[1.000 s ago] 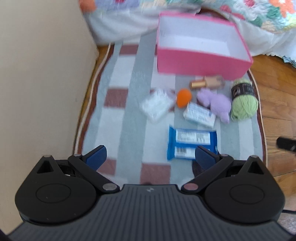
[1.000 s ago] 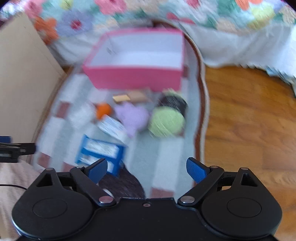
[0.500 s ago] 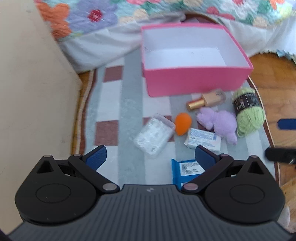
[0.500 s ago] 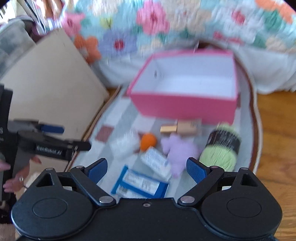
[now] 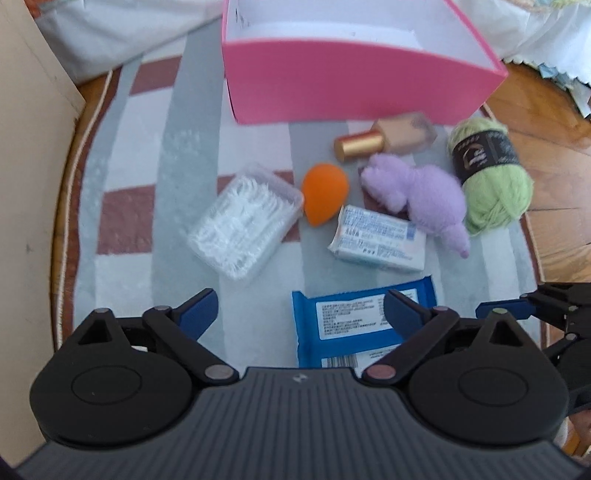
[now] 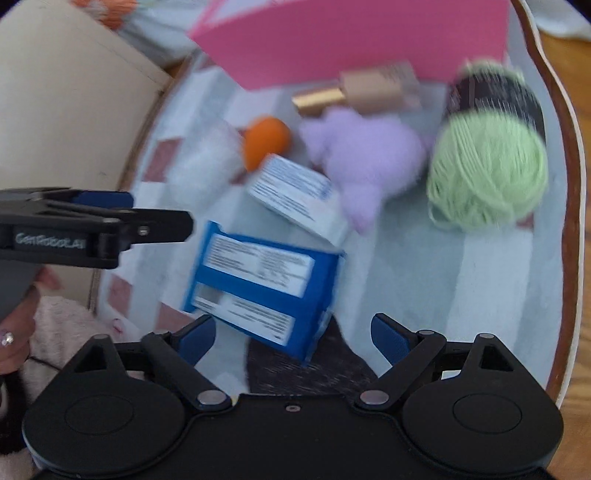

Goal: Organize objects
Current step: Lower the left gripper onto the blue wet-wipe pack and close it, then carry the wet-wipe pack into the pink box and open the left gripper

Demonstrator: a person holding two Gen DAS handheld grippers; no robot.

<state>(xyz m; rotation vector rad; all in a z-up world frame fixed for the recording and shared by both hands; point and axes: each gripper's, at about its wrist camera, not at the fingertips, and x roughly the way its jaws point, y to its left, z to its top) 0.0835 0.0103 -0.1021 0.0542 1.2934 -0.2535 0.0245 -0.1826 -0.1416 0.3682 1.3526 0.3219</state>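
A pink box (image 5: pixel 351 85) stands open on the striped rug (image 5: pixel 147 147). In front of it lie a foundation bottle (image 5: pixel 384 138), an orange sponge (image 5: pixel 325 194), a clear box of white picks (image 5: pixel 243 221), a purple plush (image 5: pixel 424 195), green yarn (image 5: pixel 491 177), a white tissue pack (image 5: pixel 376 240) and a blue wipes pack (image 5: pixel 354 325). My left gripper (image 5: pixel 301 306) hovers over the blue pack's left end with its jaws closing; the pads touch nothing. My right gripper (image 6: pixel 293 326) is open above the blue wipes pack (image 6: pixel 266 280), holding nothing.
A beige cabinet side (image 5: pixel 22 147) bounds the rug on the left. Wooden floor (image 5: pixel 554 129) lies to the right, and a white bed skirt (image 5: pixel 110 33) hangs behind the box. A hand (image 6: pixel 14 332) holds the left gripper at the right wrist view's left edge.
Both grippers have come down toward the objects, which now look larger and nearer. The left jaws have narrowed slightly. The right gripper now shows at the left view's right edge.
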